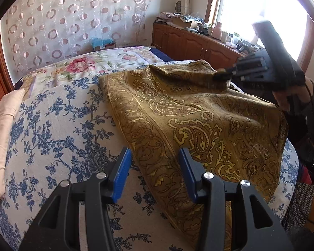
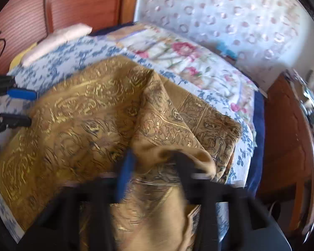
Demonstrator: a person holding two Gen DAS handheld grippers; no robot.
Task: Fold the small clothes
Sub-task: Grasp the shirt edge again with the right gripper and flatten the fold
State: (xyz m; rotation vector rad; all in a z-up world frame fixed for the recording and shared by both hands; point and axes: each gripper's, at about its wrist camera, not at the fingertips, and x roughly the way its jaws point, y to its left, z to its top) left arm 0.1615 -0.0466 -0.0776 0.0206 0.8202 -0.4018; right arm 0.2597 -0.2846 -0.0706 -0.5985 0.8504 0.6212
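Observation:
An ochre paisley cloth [image 1: 188, 115] lies spread on the bed, its far corner raised into a peak. My left gripper [image 1: 155, 173] hovers open over the cloth's near edge. One blue pad is above the bedspread and the other above the cloth, and neither presses on it. The right wrist view shows the left gripper [image 2: 25, 107] at the cloth's [image 2: 83, 115] left edge. My right gripper [image 1: 218, 75] meets the raised corner. Its own view is blurred, with a bunched fold filling the gap in the right gripper [image 2: 155, 167] and draping over one finger.
The bed carries a blue-flowered bedspread [image 1: 52, 136], a pink-flowered quilt [image 1: 83, 64] further back and a cream pillow [image 1: 2, 136] at the left. A wooden cabinet [image 1: 188, 41] crowded with small items runs under the window. A person's hand [image 1: 282, 102] holds the right gripper.

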